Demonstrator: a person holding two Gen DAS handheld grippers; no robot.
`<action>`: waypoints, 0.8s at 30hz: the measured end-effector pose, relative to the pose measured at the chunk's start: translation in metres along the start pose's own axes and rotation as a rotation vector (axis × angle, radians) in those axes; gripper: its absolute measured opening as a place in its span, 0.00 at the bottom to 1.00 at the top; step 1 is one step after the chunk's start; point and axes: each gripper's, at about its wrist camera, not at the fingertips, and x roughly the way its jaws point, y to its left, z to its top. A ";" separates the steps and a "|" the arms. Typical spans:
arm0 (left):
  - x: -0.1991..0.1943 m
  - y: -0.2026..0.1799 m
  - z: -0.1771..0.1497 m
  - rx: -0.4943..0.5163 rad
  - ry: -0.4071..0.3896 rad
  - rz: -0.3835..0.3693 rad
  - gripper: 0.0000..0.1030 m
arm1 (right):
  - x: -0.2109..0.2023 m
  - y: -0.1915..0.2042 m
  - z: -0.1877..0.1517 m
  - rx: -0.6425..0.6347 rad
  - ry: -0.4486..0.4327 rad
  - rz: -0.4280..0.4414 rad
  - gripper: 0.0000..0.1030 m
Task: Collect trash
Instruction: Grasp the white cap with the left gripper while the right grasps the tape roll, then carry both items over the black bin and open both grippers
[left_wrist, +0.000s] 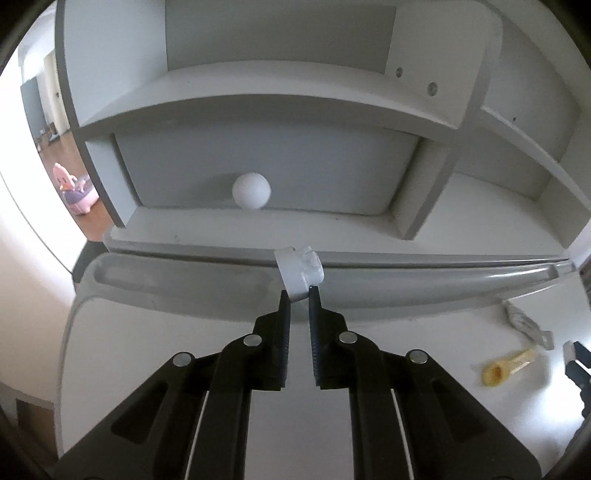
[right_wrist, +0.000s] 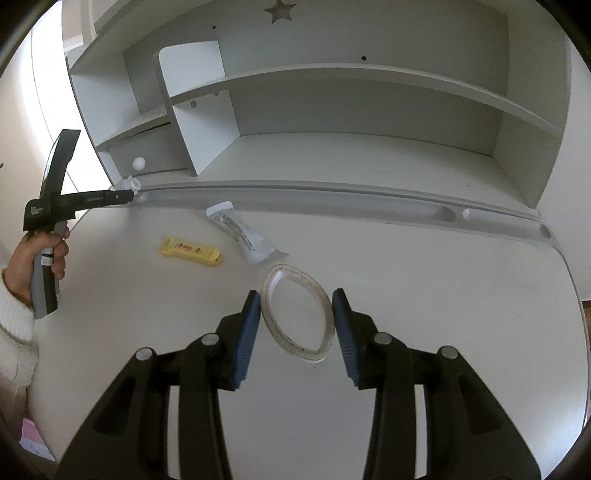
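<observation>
At the back edge of the white desk (right_wrist: 424, 295), above its grey groove (left_wrist: 406, 284), the left gripper (left_wrist: 299, 291) is pinching a small white scrap (left_wrist: 301, 271) between its closed black fingertips, the tool sloping down toward the shelf unit (left_wrist: 258, 107). A hand (right_wrist: 40, 254) in a fuzzy white sleeve (right_wrist: 14, 332) is gripping that tool's handle, which is standing nearly upright. The right gripper (right_wrist: 295, 314) is angling down over the desktop, its blue pads (right_wrist: 245, 332) squeezing a tape ring (right_wrist: 295, 314) into an oval. A yellow wrapper (right_wrist: 190, 252) and a white wrapper (right_wrist: 243, 234) are lying near each other farther back. A white ball (left_wrist: 251, 190) is sitting in the lower cubby. What the scrap is made of is hard to make out.
</observation>
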 end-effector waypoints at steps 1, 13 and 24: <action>-0.003 -0.001 -0.001 0.000 -0.003 -0.013 0.09 | -0.003 -0.002 -0.002 0.007 -0.002 -0.003 0.39; -0.087 -0.081 -0.032 0.116 -0.092 -0.163 0.09 | -0.054 -0.030 -0.029 0.101 -0.048 -0.005 0.39; -0.189 -0.324 -0.124 0.464 -0.100 -0.538 0.09 | -0.233 -0.133 -0.103 0.281 -0.260 -0.215 0.39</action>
